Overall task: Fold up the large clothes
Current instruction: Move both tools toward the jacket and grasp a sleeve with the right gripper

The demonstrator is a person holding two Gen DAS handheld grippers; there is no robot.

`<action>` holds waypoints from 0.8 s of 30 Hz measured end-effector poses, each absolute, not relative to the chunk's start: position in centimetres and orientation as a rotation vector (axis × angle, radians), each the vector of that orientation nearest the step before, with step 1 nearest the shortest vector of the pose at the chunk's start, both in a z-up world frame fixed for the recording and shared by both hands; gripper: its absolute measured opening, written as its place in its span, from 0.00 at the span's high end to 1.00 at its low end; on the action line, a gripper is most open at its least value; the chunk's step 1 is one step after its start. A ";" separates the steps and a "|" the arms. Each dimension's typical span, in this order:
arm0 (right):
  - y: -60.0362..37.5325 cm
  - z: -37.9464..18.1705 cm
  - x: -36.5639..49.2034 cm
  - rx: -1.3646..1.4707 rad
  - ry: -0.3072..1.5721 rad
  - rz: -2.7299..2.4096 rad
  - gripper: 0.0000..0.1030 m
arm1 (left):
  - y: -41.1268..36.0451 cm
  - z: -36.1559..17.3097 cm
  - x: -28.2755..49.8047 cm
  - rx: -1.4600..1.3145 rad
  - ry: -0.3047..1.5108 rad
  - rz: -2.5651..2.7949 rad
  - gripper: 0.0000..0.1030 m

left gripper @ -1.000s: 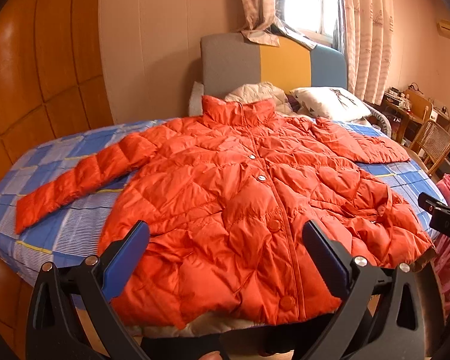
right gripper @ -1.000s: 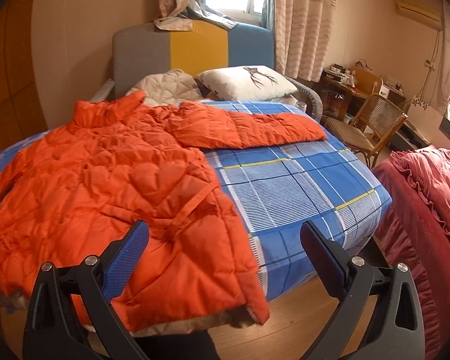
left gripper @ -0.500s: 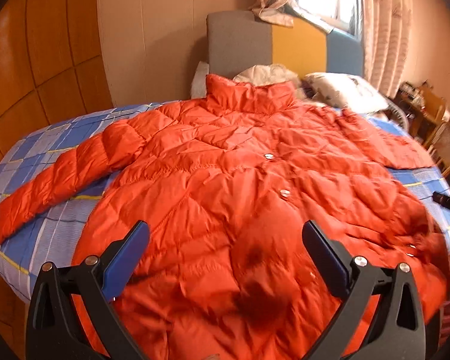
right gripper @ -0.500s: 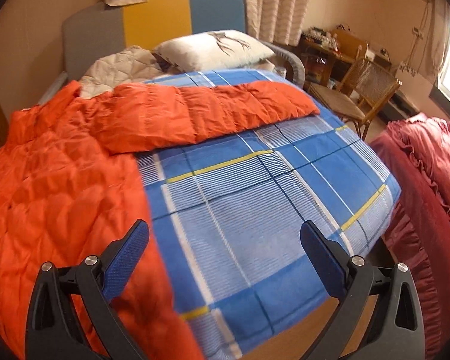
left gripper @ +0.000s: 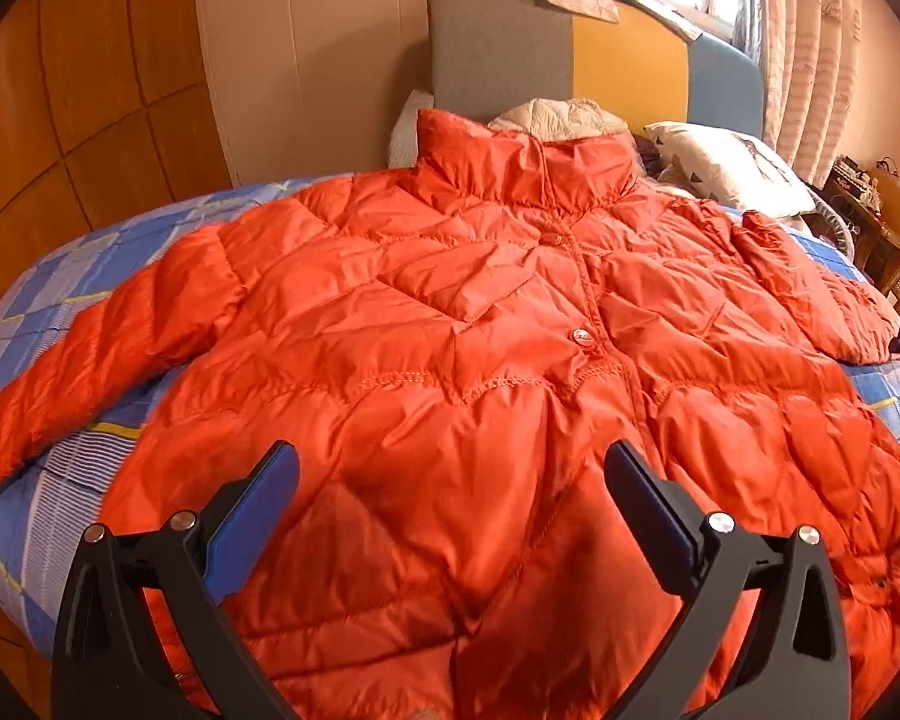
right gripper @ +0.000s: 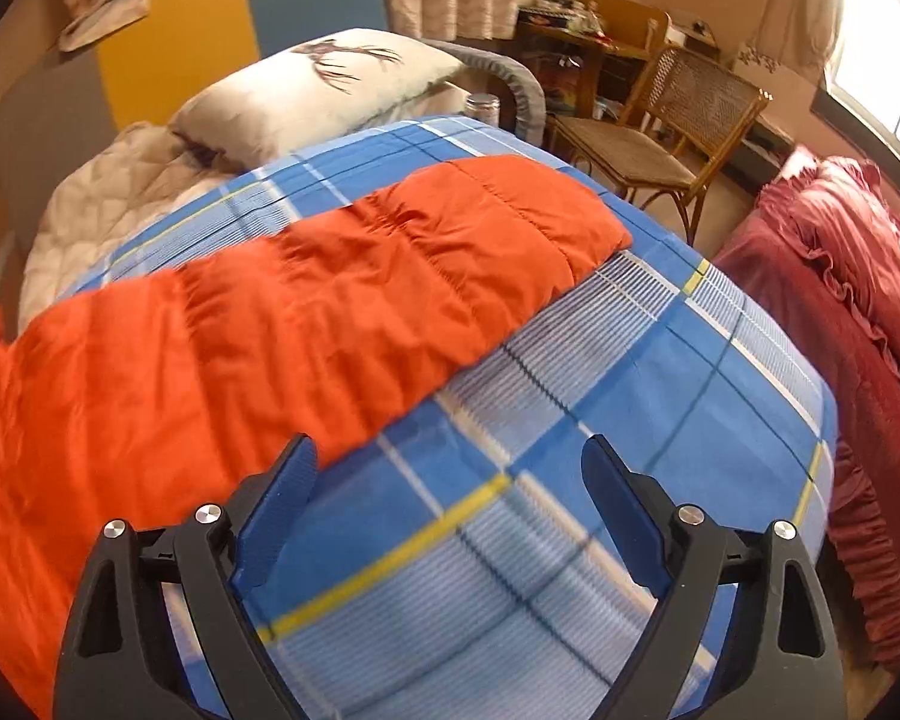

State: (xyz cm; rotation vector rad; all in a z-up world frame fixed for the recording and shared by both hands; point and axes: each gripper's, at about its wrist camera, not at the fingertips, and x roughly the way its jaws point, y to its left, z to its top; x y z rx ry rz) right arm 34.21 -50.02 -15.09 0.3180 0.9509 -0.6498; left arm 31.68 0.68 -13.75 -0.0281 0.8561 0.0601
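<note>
Left wrist view: the left hand-held gripper [left gripper: 450, 480] hangs spread above the front of an orange jacket [left gripper: 510, 360] lying buttoned and flat on the bed [left gripper: 48, 480], collar toward the headboard [left gripper: 498, 48]. The right hand-held gripper [right gripper: 450, 474], also spread and empty, hovers over the plaid sheet just beside the sleeve [right gripper: 390, 276].

Both wrist views low over the bed [right gripper: 660, 372], jacket [left gripper: 480, 360] shared.
</note>
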 end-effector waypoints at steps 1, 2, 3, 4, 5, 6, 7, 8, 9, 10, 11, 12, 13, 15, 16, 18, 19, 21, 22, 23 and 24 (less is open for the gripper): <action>-50.8 -15.4 34.9 0.343 0.953 -0.661 0.13 | 0.7 -14.0 32.0 -0.037 0.860 0.058 0.02; -51.5 -15.6 35.5 0.363 0.951 -0.672 0.16 | 0.7 -14.3 32.4 -0.040 0.863 0.060 0.02; -52.1 -15.9 36.2 0.382 0.950 -0.678 0.17 | 0.6 -14.6 32.6 -0.039 0.869 0.065 0.02; -52.5 -16.2 36.7 0.402 0.952 -0.681 0.18 | 0.6 -15.0 33.0 -0.042 0.879 0.067 0.02; -52.8 -16.4 37.2 0.415 0.954 -0.687 0.18 | 0.6 -15.3 33.4 -0.050 0.884 0.063 0.02; -53.3 -16.6 37.8 0.431 0.955 -0.693 0.18 | 0.7 -15.6 33.5 -0.050 0.884 0.066 0.02; -53.6 -16.9 38.4 0.444 0.953 -0.692 0.23 | 0.6 -15.9 33.8 -0.049 0.887 0.068 0.02; -53.7 -17.1 39.0 0.440 0.959 -0.696 0.28 | 0.6 -16.2 33.7 -0.048 0.891 0.068 0.02; -53.7 -17.3 39.3 0.429 0.964 -0.700 0.30 | 0.6 -16.6 33.8 -0.044 0.893 0.069 0.02; -53.5 -17.5 39.7 0.416 0.967 -0.703 0.34 | 0.5 -16.8 33.7 -0.041 0.895 0.069 0.02; -53.4 -17.7 40.1 0.398 0.970 -0.704 0.36 | 0.5 -16.9 33.7 -0.040 0.894 0.069 0.02; -53.3 -17.9 40.2 0.386 0.971 -0.704 0.36 | 0.5 -17.0 33.7 -0.042 0.893 0.069 0.02; -53.1 -18.1 40.3 0.366 0.967 -0.706 0.41 | 0.5 -17.1 33.8 -0.047 0.894 0.067 0.02; -52.7 -18.2 40.5 0.320 0.956 -0.708 0.51 | 0.5 -17.1 33.8 -0.051 0.895 0.064 0.02; -52.6 -18.3 40.7 0.299 0.953 -0.706 0.57 | 0.5 -17.2 33.9 -0.052 0.895 0.064 0.02; -52.2 -18.3 41.0 0.254 0.946 -0.703 0.70 | 0.5 -17.2 34.0 -0.050 0.897 0.064 0.02; -52.0 -18.2 41.1 0.234 0.944 -0.698 0.77 | 0.6 -17.2 33.9 -0.050 0.896 0.064 0.02; -51.6 -17.9 41.2 0.202 0.937 -0.694 0.84 | 0.6 -17.2 33.9 -0.050 0.896 0.064 0.02; -51.4 -17.8 41.3 0.190 0.933 -0.693 0.86 | 0.6 -17.2 33.9 -0.050 0.896 0.064 0.02; -51.1 -17.6 41.3 0.173 0.926 -0.691 0.87 | 0.6 -17.2 33.9 -0.050 0.896 0.064 0.02; -50.7 -17.2 41.4 0.146 0.915 -0.689 0.87 | 0.6 -17.2 33.9 -0.052 0.894 0.061 0.02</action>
